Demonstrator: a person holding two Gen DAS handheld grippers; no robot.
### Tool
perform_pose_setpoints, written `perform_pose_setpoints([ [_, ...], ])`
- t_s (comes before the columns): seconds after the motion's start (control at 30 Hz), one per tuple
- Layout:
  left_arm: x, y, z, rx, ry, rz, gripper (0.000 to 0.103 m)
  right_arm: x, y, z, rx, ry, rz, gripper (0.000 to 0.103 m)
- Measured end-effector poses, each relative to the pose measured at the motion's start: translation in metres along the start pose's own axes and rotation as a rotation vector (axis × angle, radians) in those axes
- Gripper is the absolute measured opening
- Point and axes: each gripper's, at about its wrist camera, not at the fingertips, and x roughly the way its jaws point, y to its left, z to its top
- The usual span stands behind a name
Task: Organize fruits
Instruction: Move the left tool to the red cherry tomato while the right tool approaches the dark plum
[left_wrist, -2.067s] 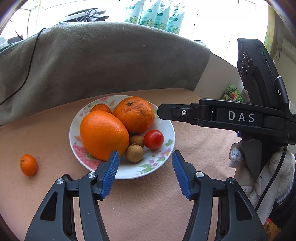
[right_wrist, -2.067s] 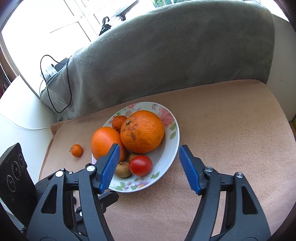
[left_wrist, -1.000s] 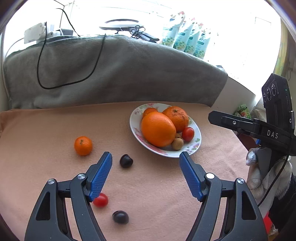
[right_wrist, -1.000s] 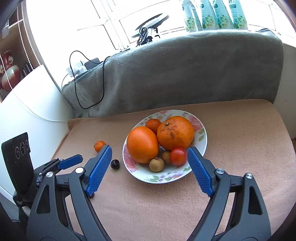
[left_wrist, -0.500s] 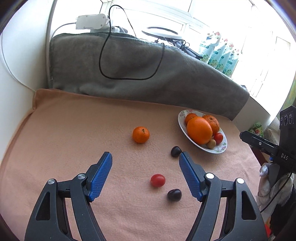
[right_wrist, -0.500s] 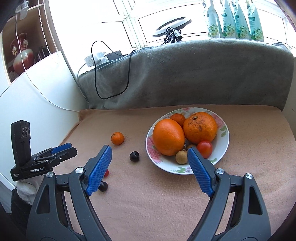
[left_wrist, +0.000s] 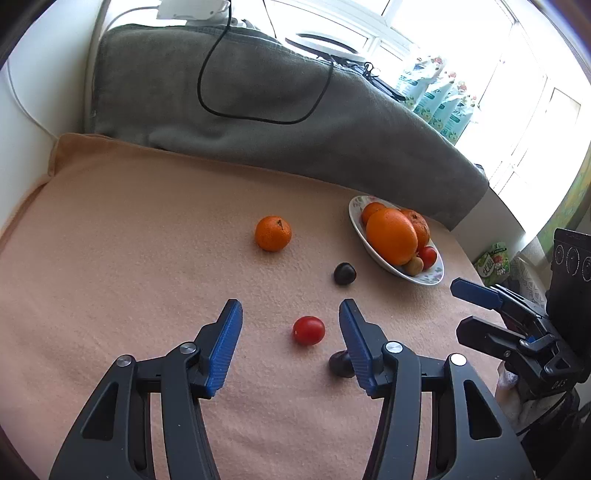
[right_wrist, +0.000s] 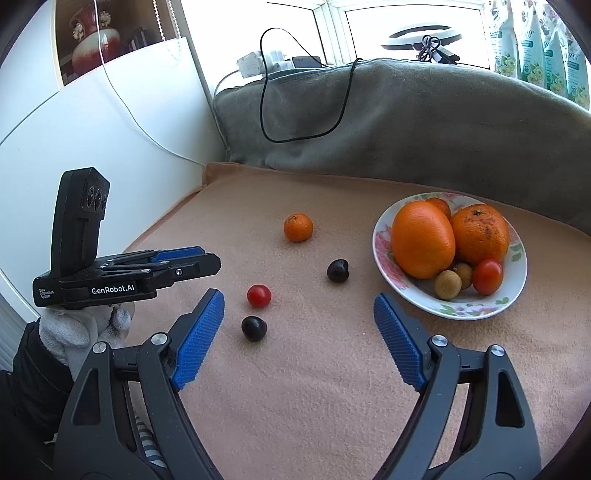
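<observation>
A floral plate (left_wrist: 430, 279) (right_wrist: 515, 291) holds two big oranges (right_wrist: 423, 240), a small orange, a cherry tomato and two brown longans. Loose on the peach cloth lie a small mandarin (left_wrist: 273, 233) (right_wrist: 298, 227), a red cherry tomato (left_wrist: 308, 330) (right_wrist: 259, 295) and two dark cherries (left_wrist: 345, 273) (right_wrist: 253, 328). My left gripper (left_wrist: 290, 339) is open, low over the cloth, with the loose tomato between its fingertips; one cherry is half hidden behind its right finger. My right gripper (right_wrist: 298, 334) is open and empty, back from the fruit, plate ahead to its right.
A grey blanket (left_wrist: 280, 122) with a black cable (left_wrist: 258, 118) backs the cloth. A white wall (right_wrist: 92, 147) stands on the left. Bottles (right_wrist: 535, 48) and a ring light (right_wrist: 421, 37) sit on the windowsill. The cloth's right edge drops off past the plate.
My left gripper swung left away from the plate, then closed in and dropped toward the loose cherry tomato, its jaws a little narrower. My right gripper pulled back from the plate.
</observation>
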Motion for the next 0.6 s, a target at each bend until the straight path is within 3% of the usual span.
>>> perform_pose_setpoints([
  [0.07, 0.003, 0.001, -0.001, -0.004, 0.013, -0.014, 0.047, 0.006, 0.006, -0.003, -0.02, 0.021, 0.019, 0.084],
  [0.33, 0.022, -0.002, -0.006, -0.001, 0.091, -0.075, 0.037, 0.033, 0.027, -0.014, -0.096, 0.119, 0.089, 0.056],
  [0.6, 0.04, 0.001, -0.007, -0.016, 0.151, -0.103, 0.033, 0.054, 0.038, -0.02, -0.142, 0.172, 0.108, 0.047],
])
